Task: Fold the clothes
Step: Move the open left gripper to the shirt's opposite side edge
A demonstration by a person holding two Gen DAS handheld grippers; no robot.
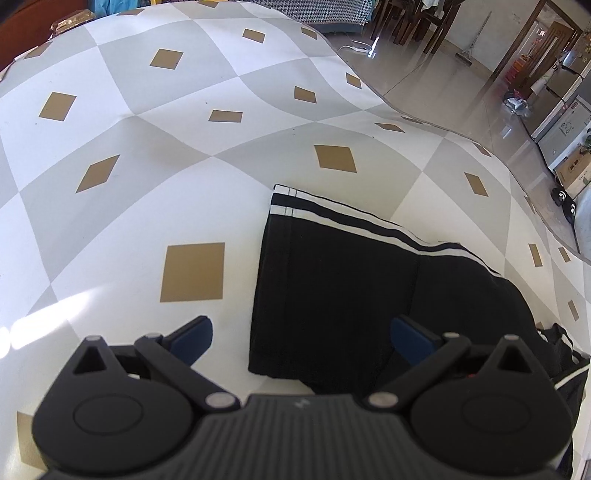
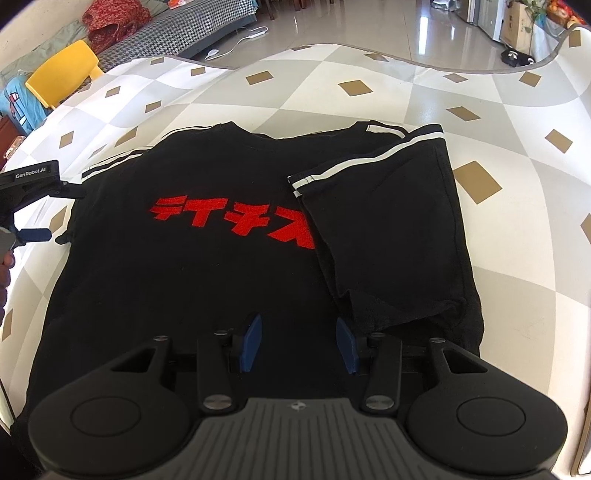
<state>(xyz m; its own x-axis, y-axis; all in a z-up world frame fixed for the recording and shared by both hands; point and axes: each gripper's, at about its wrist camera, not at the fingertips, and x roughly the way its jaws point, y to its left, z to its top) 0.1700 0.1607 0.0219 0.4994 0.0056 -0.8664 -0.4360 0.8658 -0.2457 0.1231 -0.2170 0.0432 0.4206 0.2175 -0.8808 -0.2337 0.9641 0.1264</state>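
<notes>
Jaws of both grippers stand apart, holding nothing. Right gripper (image 2: 299,341) hovers over the hem of the black T-shirt (image 2: 207,266), flat on the bench (image 2: 480,88), collar pointing away; left gripper (image 1: 301,341) straddles its sleeve (image 1: 332,280) edge.

left gripper (image 2: 35,234): "GenRobot.AI" | T-shirt (image 2: 184,288): red Japanese characters

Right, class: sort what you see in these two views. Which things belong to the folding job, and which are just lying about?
Part of the job:
- black T-shirt with red lettering, one sleeve already folded in
- left gripper, open
- right gripper, open
- patterned table cover it lies on

Just lying about:
- yellow chair
- red cloth
- white cable on the floor
</notes>
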